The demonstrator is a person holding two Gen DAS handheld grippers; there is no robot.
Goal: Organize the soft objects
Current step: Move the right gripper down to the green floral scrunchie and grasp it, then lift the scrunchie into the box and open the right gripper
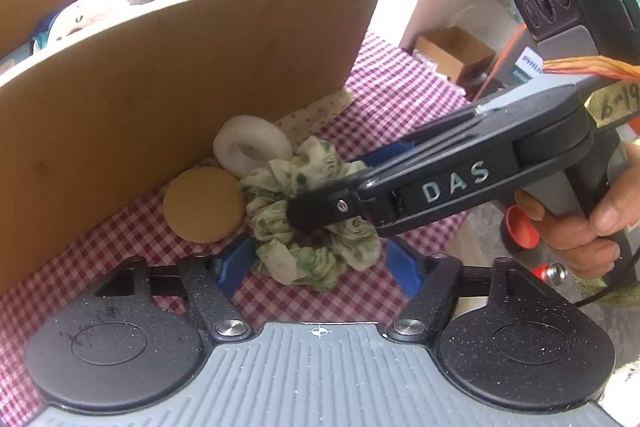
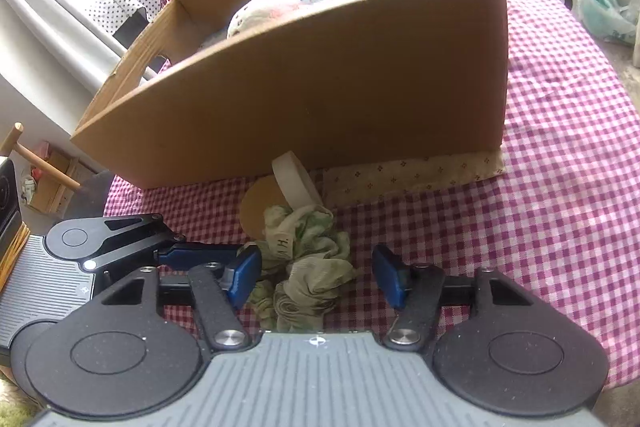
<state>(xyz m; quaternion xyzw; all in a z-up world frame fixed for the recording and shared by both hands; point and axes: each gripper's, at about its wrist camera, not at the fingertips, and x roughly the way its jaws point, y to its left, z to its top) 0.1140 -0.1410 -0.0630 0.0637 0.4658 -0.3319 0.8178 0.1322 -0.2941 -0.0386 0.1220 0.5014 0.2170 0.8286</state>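
Scene: a cardboard box stands on a round table with a red gingham cloth; loose soft items lie against its near wall.
Already stowed: a pale plush toy sits inside the box, with blue-and-white packets behind it (judged as finished work).
Left outside: a green-print scrunchie, a white foam ring at its 11 o'clock, and a tan round sponge at its 9 o'clock.
Also outside: a beige patterned pad lies along the foot of the box, partly beneath it; whether it is to be packed I cannot tell.
Ring and sponge: the ring leans on the box wall; the sponge lies flat, just touching the scrunchie.
Left gripper: its blue fingers stand apart, one on each side of the scrunchie's near edge, neither visibly pressing it.
Right gripper: jaws spread wide, straddling the scrunchie from about 3 o'clock in the left view; the left pad looks to be touching cloth, the right pad is clear.
Grip status: nothing is clamped by either tool (both merely bracket the same item).
Progress: roughly past the middle, by my judgement; at least three soft pieces wait on the table.
Next step, as a guess: close one gripper on the scrunchie and lift it over the box wall at 12 o'clock.
Risk: the loose fabric could snag on the other gripper's fingers.
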